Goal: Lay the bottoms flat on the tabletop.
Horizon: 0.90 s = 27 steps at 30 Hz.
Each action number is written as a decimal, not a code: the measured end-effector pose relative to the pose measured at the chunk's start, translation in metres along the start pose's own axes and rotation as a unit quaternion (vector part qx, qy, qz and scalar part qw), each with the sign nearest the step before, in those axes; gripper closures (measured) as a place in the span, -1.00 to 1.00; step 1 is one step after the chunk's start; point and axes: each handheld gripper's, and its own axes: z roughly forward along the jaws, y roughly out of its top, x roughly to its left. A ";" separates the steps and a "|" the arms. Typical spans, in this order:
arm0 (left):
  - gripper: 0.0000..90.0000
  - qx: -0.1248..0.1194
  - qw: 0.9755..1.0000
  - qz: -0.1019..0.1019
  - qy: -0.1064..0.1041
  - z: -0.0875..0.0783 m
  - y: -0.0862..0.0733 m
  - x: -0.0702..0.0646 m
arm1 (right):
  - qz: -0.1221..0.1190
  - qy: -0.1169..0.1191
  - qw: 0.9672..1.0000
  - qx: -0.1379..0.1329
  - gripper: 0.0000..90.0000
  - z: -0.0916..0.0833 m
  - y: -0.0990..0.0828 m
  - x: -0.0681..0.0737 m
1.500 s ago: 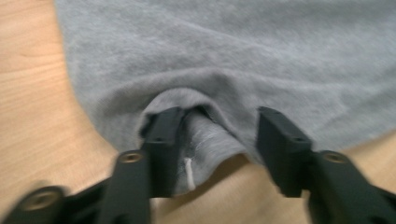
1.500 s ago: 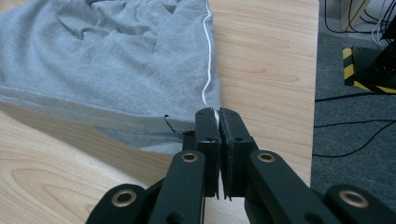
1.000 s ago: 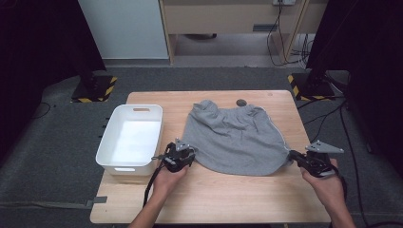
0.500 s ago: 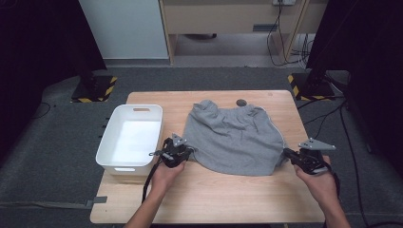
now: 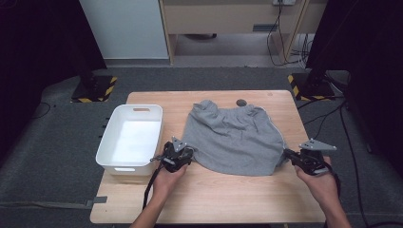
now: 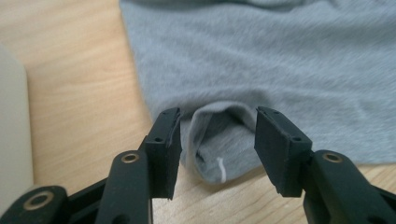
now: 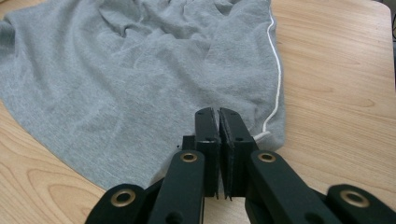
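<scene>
Grey shorts [image 5: 234, 140] lie spread out on the wooden desk [image 5: 223, 194], with the waist at the far side and the hem near the person. The left hand-held gripper [image 6: 217, 140] sits at the near left corner of the shorts. Its jaws have just been opening, and now they stand apart with a folded bit of the hem between them, and the pads do not press on it. The right hand-held gripper [image 7: 218, 126] is at the near right corner, by the white stripe [image 7: 277, 79] on the side of the shorts. Its jaws are pressed tight together on the edge of the cloth. A white bin [image 5: 105, 151] stands on the desk just left of the left hand-held gripper. A small dark round thing [image 5: 241, 101] lies on the desk behind the shorts.
</scene>
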 end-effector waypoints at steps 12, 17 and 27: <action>-0.04 0.038 0.999 -0.007 0.021 0.014 -0.012 0.003 | -0.002 0.002 1.000 0.000 0.94 0.000 0.000 0.001; -0.07 0.042 0.999 -0.025 0.022 0.019 -0.018 0.004 | 0.001 0.002 1.000 0.000 0.94 -0.001 -0.001 0.000; 0.32 0.037 0.999 -0.037 -0.015 0.015 -0.021 0.001 | 0.006 0.002 1.000 -0.001 0.94 -0.002 -0.004 -0.001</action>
